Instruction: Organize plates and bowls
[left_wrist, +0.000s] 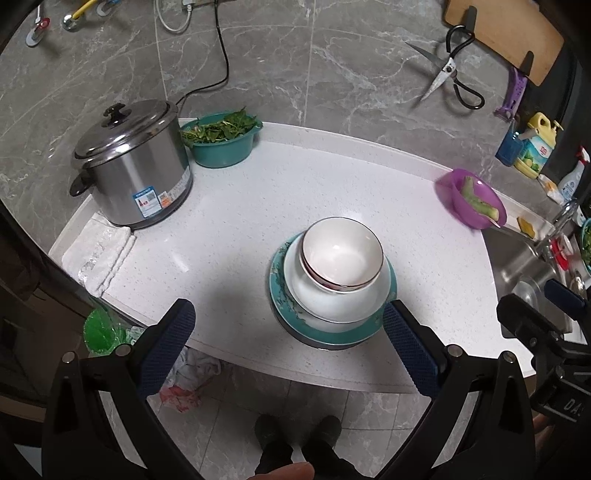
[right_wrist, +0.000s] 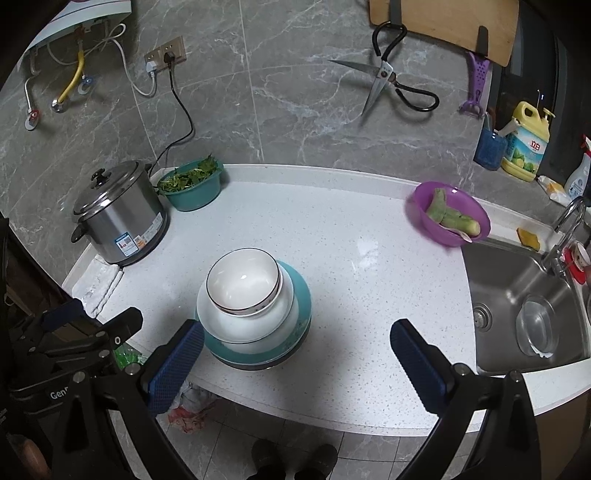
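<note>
A stack stands near the front edge of the white counter: a teal-rimmed plate (left_wrist: 332, 334) (right_wrist: 301, 295) at the bottom, a white plate (left_wrist: 332, 308) (right_wrist: 243, 325) on it, and white bowls with dark rims (left_wrist: 341, 254) (right_wrist: 242, 282) nested on top. My left gripper (left_wrist: 288, 314) is open, held above the front of the counter, its right finger beside the teal plate's edge. My right gripper (right_wrist: 297, 332) is open too, its left finger close to the stack's left side. Nothing is held between either pair of fingers.
A steel pot (left_wrist: 133, 170) (right_wrist: 118, 214) and a teal basin of greens (left_wrist: 221, 138) (right_wrist: 194, 186) stand at the back left. A purple bowl with peeled vegetable (left_wrist: 469, 199) (right_wrist: 450, 214) sits beside the sink (right_wrist: 524, 306). A folded cloth (left_wrist: 99, 251) lies at the left edge.
</note>
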